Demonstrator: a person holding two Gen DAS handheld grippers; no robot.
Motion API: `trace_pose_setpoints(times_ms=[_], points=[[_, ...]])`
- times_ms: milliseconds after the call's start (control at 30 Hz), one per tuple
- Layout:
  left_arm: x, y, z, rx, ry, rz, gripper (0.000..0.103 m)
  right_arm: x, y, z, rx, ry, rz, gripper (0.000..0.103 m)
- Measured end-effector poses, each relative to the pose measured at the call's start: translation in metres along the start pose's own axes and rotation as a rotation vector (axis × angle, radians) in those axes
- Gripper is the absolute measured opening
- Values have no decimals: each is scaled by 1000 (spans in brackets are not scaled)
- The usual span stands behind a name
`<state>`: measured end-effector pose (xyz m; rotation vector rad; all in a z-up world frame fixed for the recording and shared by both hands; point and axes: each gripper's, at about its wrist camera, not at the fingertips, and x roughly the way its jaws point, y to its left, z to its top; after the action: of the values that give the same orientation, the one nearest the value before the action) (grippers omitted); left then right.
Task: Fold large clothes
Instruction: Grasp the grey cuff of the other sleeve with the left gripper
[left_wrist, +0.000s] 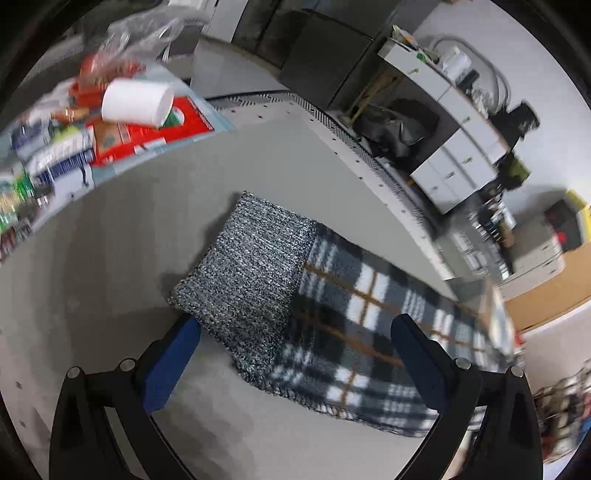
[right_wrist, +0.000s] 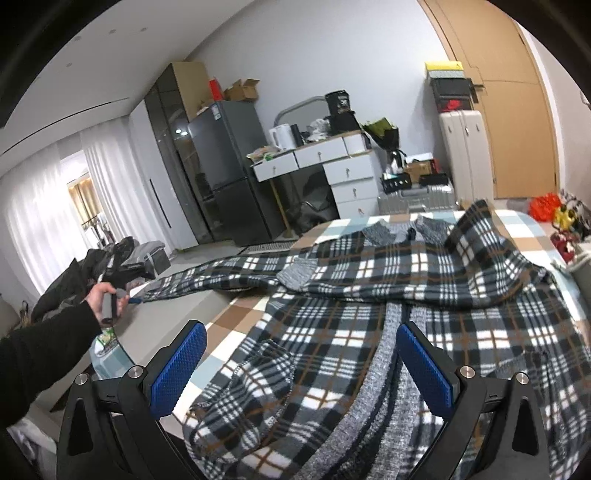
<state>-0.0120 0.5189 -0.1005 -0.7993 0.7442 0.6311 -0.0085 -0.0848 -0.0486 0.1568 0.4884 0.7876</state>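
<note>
A large black, white and brown plaid jacket (right_wrist: 424, 280) with grey knit trim lies spread on a checked bed. Its long sleeve (right_wrist: 221, 273) stretches left over a grey table. In the left wrist view the sleeve's grey knit cuff (left_wrist: 247, 273) and plaid end (left_wrist: 373, 339) lie on the grey surface. My left gripper (left_wrist: 295, 358) is open just above the cuff, holding nothing; it also shows in the right wrist view (right_wrist: 129, 297) at the sleeve's tip. My right gripper (right_wrist: 301, 362) is open above the jacket's lower front, with the grey knit placket (right_wrist: 384, 373) between its fingers.
A white paper roll (left_wrist: 136, 101) and red and blue packages (left_wrist: 122, 140) crowd the table's far left. A white drawer desk (right_wrist: 332, 166), dark fridge (right_wrist: 232, 166) and suitcases (right_wrist: 461, 151) stand beyond the bed. The checked bedsheet (right_wrist: 243, 317) shows beside the jacket.
</note>
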Motion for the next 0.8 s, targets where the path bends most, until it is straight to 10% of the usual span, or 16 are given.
trace_pose_setpoints(times_ms=[133, 233, 333, 433, 800], points=[[2, -2, -4, 47, -26, 71, 92, -3, -1, 1, -1, -4, 3, 103], [0, 1, -4, 73, -66, 174, 54, -4, -3, 2, 15, -5, 11, 103], [0, 6, -4, 70, -81, 193, 46, -5, -8, 4, 57, 2, 36, 103], [-1, 14, -1, 40, -84, 178, 11, -6, -10, 6, 71, -3, 41, 103], [-17, 15, 1, 15, -123, -130, 7, -6, -10, 6, 72, -8, 36, 103]])
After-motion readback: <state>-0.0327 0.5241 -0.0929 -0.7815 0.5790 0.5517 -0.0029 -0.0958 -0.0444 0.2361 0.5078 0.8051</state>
